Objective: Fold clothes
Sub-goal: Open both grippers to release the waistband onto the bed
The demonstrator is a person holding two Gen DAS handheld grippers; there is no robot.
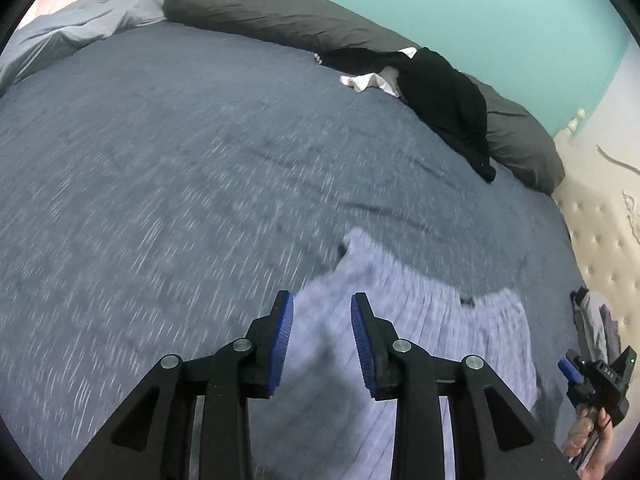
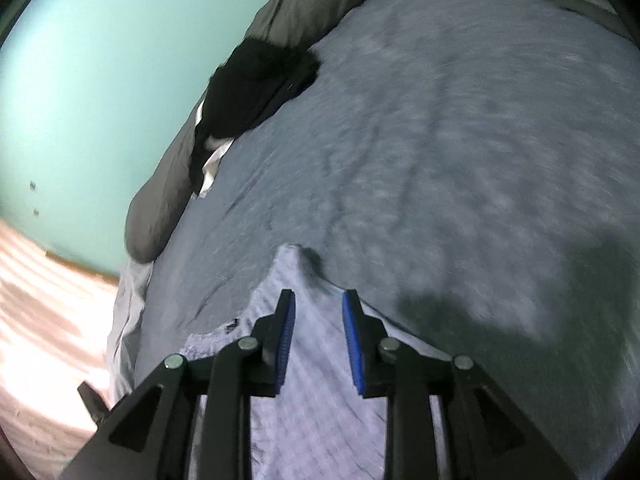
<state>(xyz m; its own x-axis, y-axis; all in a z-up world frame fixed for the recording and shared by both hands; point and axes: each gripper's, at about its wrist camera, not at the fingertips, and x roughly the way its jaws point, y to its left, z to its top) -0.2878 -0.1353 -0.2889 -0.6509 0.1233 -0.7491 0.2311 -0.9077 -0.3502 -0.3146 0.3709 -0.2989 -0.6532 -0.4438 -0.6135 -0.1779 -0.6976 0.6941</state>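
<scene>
Pale lilac ribbed garment [image 1: 400,320] spread flat on the blue-grey bedspread [image 1: 160,160], just beneath and ahead of both tools. Left gripper [image 1: 322,340] and right gripper [image 2: 319,338] parted, pads clear of cloth, nothing held. Probably light, limp, prone to bunching; best pinched at the raised far corner [image 2: 294,252] or along an edge.

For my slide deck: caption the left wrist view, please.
Open left gripper above a pale garment on the bed; black clothes beyond.
</scene>
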